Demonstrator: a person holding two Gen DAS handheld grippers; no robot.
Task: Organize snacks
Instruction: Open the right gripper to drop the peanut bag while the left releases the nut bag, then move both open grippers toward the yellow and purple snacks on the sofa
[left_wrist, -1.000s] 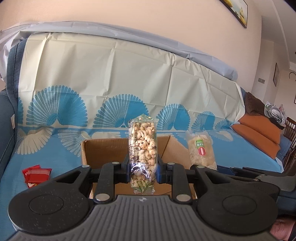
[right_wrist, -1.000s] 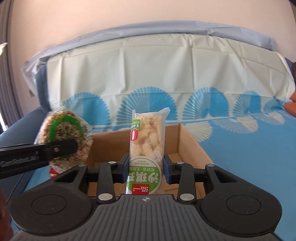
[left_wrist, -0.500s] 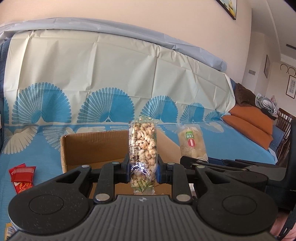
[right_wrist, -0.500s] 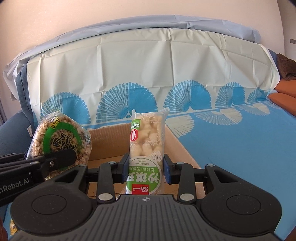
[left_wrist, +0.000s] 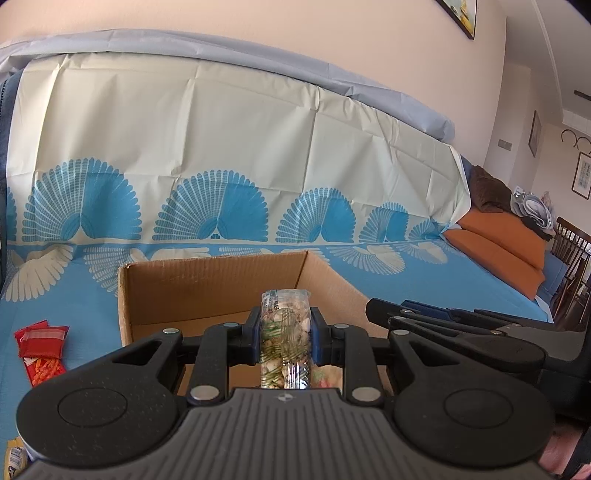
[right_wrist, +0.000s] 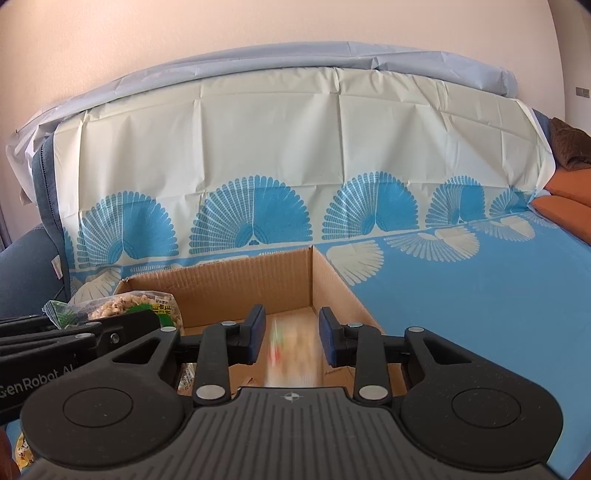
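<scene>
Blue-covered sofa: cardboard box, red packets

Bright, even daylight; strong fisheye bending at edges; falling packet motion-blurred.

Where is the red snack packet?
In the left wrist view, the red snack packet lies on the blue cloth, left of the cardboard box.

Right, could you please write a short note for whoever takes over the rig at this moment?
Left tool: shut on the puffed snack packet, over the box.
Right tool: jaws closing, pads clear of the blurred white packet between them, apparently dropping into the box.
Left: release the puffed snack packet into the box, then fetch the red packets lying left of it.
</scene>
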